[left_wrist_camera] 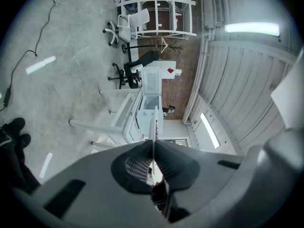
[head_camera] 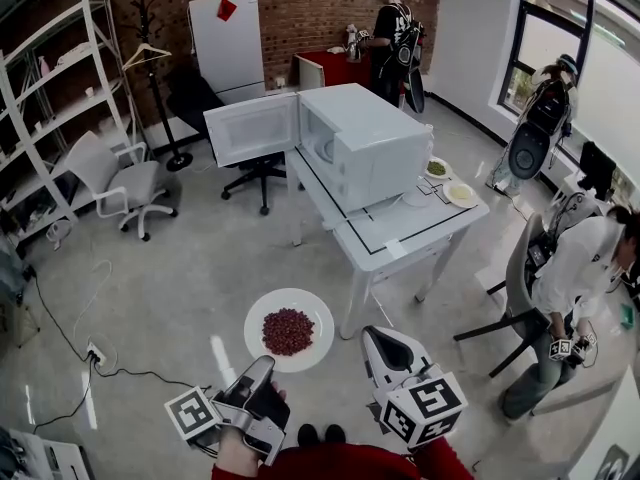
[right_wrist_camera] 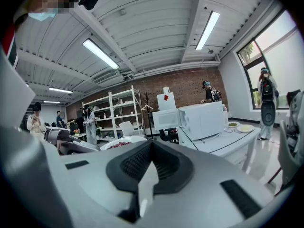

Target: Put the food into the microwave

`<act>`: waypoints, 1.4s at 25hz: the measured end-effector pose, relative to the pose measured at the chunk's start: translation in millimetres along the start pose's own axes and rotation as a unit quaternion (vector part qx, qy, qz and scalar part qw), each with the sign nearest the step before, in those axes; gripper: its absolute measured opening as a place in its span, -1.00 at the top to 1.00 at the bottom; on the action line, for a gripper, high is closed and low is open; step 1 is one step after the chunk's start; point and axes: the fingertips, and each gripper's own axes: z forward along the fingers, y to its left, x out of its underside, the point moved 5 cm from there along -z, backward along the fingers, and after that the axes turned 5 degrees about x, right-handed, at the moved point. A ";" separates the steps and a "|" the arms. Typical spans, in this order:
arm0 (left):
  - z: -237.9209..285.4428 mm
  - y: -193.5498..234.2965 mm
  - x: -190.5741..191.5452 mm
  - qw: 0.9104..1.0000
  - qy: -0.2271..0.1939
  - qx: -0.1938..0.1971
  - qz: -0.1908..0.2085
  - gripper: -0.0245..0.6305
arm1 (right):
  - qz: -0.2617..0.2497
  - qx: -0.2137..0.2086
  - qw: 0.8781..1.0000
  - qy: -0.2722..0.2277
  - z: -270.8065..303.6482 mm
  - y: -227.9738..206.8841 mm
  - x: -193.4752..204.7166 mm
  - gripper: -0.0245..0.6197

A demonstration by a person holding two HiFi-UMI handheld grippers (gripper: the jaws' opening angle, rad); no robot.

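Note:
A white plate point(head_camera: 312, 313) carrying a heap of red food point(head_camera: 288, 331) hangs in the air above the floor. My left gripper point(head_camera: 262, 373) is shut on its near rim. In the left gripper view the plate point(left_wrist_camera: 153, 132) shows edge-on as a thin line clamped between the pads. My right gripper point(head_camera: 376, 340) sits to the right of the plate, shut and empty; its pads point(right_wrist_camera: 135, 163) meet at the tips. Ahead, the white microwave point(head_camera: 365, 138) stands on a white table point(head_camera: 400, 243) with its door point(head_camera: 252, 128) swung open to the left. The right gripper view shows the microwave point(right_wrist_camera: 202, 120) and the plate point(right_wrist_camera: 121, 144).
Two small plates of food point(head_camera: 437, 168) point(head_camera: 461, 193) lie on the table right of the microwave. A person point(head_camera: 580, 268) sits at the right, another stands at the back. An office chair point(head_camera: 255, 168) is behind the table, shelves point(head_camera: 50, 118) at left, a power strip point(head_camera: 95, 353) on the floor.

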 end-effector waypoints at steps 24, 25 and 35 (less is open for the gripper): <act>41.5 -14.0 -1.9 0.999 -0.033 0.012 0.030 0.86 | -0.008 -0.011 1.000 0.003 13.3 -43.4 -10.6 0.88; 43.5 -14.4 -3.8 0.999 -0.034 0.012 0.030 0.86 | -0.006 -0.012 1.000 0.005 16.4 -43.9 -10.8 0.88; 77.4 -7.3 -47.1 0.999 -0.026 0.006 0.024 0.86 | -0.006 -0.016 1.000 0.013 70.1 -41.3 -14.4 0.88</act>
